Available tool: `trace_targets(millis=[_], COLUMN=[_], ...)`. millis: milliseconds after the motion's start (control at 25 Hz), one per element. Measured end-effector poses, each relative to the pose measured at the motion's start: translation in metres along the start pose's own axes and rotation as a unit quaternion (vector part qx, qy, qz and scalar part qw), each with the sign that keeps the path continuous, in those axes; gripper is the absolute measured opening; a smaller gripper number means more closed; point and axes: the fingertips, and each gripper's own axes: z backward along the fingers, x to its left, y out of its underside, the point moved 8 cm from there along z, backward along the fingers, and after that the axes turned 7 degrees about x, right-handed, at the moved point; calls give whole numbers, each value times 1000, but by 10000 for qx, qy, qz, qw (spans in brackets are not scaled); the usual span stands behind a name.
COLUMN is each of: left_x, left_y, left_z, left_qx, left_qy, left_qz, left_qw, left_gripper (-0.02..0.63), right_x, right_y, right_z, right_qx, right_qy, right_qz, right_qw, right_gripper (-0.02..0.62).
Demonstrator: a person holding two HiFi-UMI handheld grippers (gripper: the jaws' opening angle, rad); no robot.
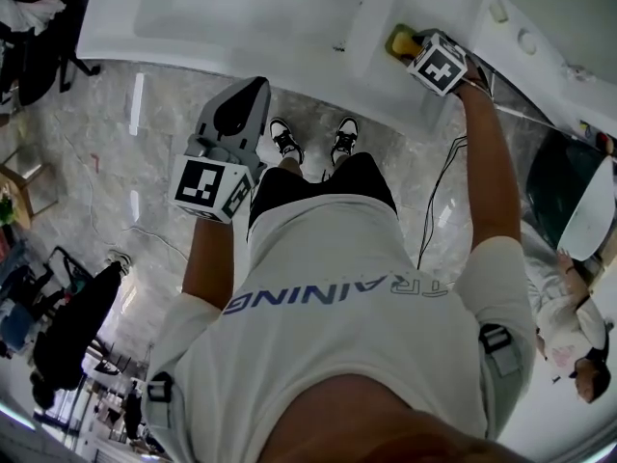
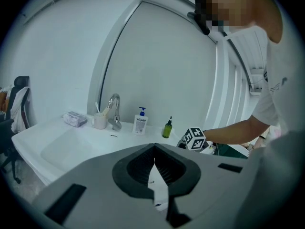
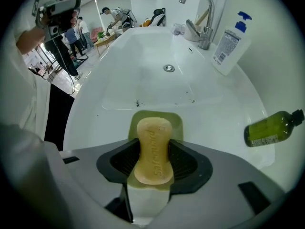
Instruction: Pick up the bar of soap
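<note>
A tan bar of soap [image 3: 153, 149] lies lengthwise on a green soap dish [image 3: 155, 117] at the near right rim of the white washbasin [image 3: 143, 75]. My right gripper [image 3: 154, 146] is open and straddles the bar, one dark pad on each side of its narrow middle, neither visibly pressing. In the head view the right gripper [image 1: 410, 48] reaches over the dish [image 1: 397, 39] on the basin's right corner. My left gripper [image 1: 243, 95] is shut and empty, held away from the basin above the floor. In its own view the left gripper [image 2: 154, 149] has its jaws meeting at the tip.
A chrome tap [image 3: 200, 13] and a white pump bottle [image 3: 231, 42] stand at the far side of the basin. A small green bottle [image 3: 271, 128] is to the right of the soap. A cup with brushes [image 2: 99, 120] sits beside the tap. People stand behind on the left.
</note>
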Motion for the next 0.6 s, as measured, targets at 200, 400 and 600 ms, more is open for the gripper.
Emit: trace_targets(millis=[200, 400, 600], left_x=[0, -5, -11], left_y=[-2, -10, -18], left_z=[1, 7, 15], left_qx=[-60, -149, -263], left_qy=[-2, 17, 45], left_qz=[-2, -153, -387], left_qw=[10000, 9998, 9989], left_gripper=[0, 0, 0], right_x=[-6, -3, 17], right_y=[-3, 9, 11], right_z=[2, 32, 79], right_qx=[52, -861, -1870], right_qy=[-156, 181, 462], right_qz=[-109, -924, -1716], right_qw=[9998, 9918, 9661], right_gripper=[190, 190, 190])
